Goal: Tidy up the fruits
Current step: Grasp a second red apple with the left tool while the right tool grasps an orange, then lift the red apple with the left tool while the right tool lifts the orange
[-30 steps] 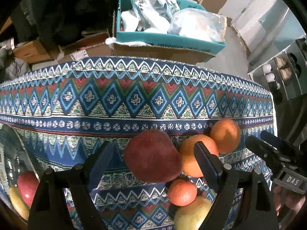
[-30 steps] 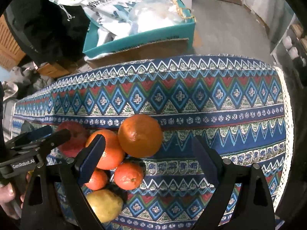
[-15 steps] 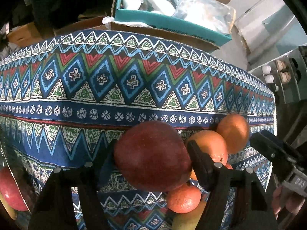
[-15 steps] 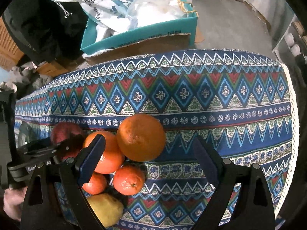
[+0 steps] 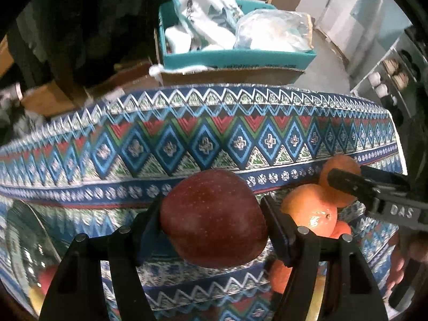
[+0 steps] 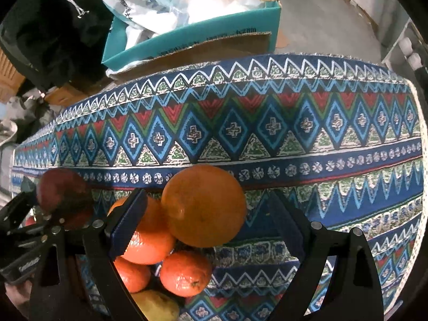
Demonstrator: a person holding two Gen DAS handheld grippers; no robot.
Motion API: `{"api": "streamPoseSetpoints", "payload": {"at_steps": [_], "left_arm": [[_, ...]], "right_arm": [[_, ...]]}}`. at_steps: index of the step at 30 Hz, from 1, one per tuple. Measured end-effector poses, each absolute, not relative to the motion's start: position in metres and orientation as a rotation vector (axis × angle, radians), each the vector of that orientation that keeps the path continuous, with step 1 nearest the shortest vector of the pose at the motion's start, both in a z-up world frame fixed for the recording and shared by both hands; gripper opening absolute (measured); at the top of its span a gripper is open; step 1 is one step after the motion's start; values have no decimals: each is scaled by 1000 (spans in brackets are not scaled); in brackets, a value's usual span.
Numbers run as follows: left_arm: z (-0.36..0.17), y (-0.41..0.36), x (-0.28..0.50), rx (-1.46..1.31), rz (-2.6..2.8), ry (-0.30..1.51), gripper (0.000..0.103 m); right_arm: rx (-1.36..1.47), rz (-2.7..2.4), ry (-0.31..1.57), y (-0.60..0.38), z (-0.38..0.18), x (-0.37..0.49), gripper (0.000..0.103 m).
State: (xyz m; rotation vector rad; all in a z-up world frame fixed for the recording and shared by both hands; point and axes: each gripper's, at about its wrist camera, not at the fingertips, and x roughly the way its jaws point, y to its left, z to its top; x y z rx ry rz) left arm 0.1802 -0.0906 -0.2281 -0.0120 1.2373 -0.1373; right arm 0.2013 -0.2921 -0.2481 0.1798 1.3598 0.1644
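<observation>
The red apple [image 5: 214, 219] is a broad, glossy, dark-red round, its skin freckled with pale specks, and it sits clamped between the two black pads of the left gripper [image 5: 212, 223], whose jaws have just been closing onto it; both pads press its sides. It hangs over the patterned tablecloth [image 5: 187, 144], a woven-looking cloth in bands of blue diamonds, red and green triangles and white zigzags. Whether the apple's underside touches the cloth cannot be told, since the fruit itself hides that spot.

Just right of the apple lies a cluster of citrus. The large orange [image 6: 204, 208] is matte and finely dimpled and stands between the wide-apart fingers of the right gripper [image 6: 211, 222]; the left pad is just beside it, the right pad clearly apart from it, so this gripper is released. Behind the left finger a second orange [image 6: 149, 238] is half covered. Below it are two smaller, shinier tangerines [image 6: 184, 272], and a yellow-green pear [image 6: 157, 309] cut off by the frame edge.

At the left wrist view's lower left a curved reflective bowl rim [image 5: 34, 230] shows blurred; its contents are hard to make out. Beyond the table sits a teal cardboard box [image 6: 192, 37] stuffed with crinkled plastic bags
</observation>
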Motion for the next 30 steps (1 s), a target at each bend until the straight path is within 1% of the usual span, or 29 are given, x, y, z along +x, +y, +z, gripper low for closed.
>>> {"api": "streamPoseSetpoints", "payload": {"at_steps": [5,8,10,11,15,20,30], "left_arm": [[-224,-89,177,22,-141,1211,73],[-224,-88,177,23,-144,1211,73],[-224,-89,175,25,-145,1208,73],[-223,-89,173,30,-145,1203,73],[-221,-87,167,31,-143,1202,73],[-213,-83,159,35,-141,1191,73],[-179,-75,138,58,-147,1127,73]], "right_arm": [[214,147,1382,-291,-261,206,91],[251,149,1398,-291,-267,208,84],[271,149,1412,-291,-270,208,71],[280,154,1415,-291,-271,207,68],[268,149,1401,-291,-269,203,67],[161,120,1358,-290,-259,192,66],[54,138,1227,-281,-213,170,66]]}}
